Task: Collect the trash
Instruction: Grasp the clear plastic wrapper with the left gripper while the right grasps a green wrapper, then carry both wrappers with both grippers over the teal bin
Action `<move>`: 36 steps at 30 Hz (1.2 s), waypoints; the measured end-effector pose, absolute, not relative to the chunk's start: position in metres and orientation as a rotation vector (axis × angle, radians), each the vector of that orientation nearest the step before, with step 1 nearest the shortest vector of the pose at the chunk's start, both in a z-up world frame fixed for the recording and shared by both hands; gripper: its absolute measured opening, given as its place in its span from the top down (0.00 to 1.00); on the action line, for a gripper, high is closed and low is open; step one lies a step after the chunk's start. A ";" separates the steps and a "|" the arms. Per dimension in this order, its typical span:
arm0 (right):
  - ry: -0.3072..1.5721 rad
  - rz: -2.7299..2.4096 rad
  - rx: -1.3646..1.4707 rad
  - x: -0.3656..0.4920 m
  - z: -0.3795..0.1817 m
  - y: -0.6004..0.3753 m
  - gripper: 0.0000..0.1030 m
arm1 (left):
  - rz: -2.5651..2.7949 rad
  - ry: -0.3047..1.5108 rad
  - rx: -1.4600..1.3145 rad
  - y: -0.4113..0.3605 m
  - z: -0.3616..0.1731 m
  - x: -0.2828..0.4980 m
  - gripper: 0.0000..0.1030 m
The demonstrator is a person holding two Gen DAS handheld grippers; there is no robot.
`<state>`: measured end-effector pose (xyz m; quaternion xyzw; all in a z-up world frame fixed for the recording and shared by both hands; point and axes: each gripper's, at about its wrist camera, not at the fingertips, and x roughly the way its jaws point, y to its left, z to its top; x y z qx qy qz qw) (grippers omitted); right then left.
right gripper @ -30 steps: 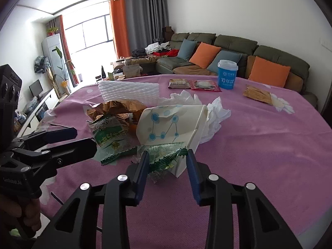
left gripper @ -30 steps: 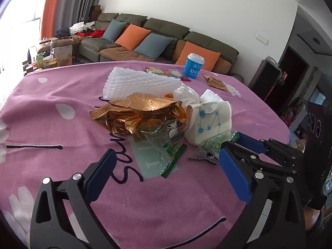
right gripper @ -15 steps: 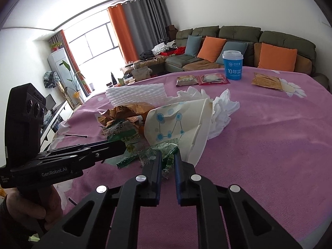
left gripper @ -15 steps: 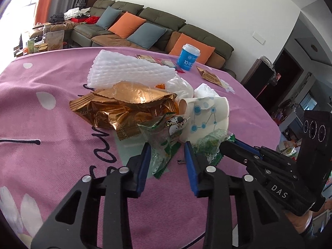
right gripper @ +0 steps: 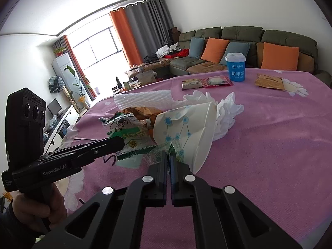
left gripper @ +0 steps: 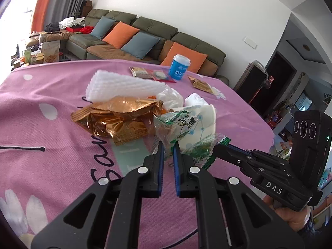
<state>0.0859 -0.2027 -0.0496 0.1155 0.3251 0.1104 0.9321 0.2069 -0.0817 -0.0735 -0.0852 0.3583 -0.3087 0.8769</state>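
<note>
Both grippers, left gripper [left gripper: 168, 145] and right gripper [right gripper: 168, 153], angle downward, pinching wrappers.

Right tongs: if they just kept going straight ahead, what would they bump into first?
Probably the crumpled paper cup, right behind the green wrapper the right tongs already pinch; depth is uncertain.
</note>
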 end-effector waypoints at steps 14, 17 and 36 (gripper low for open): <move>0.585 0.265 0.187 0.070 -0.017 -0.184 0.99 | -0.582 0.626 -0.180 -0.041 -0.033 0.169 0.92; 0.556 0.278 0.169 0.068 -0.006 -0.176 0.99 | -0.557 0.590 -0.180 -0.028 -0.023 0.160 0.92; 0.425 0.566 0.024 0.094 0.045 -0.060 0.99 | -0.196 0.379 -0.159 0.094 0.044 0.086 0.91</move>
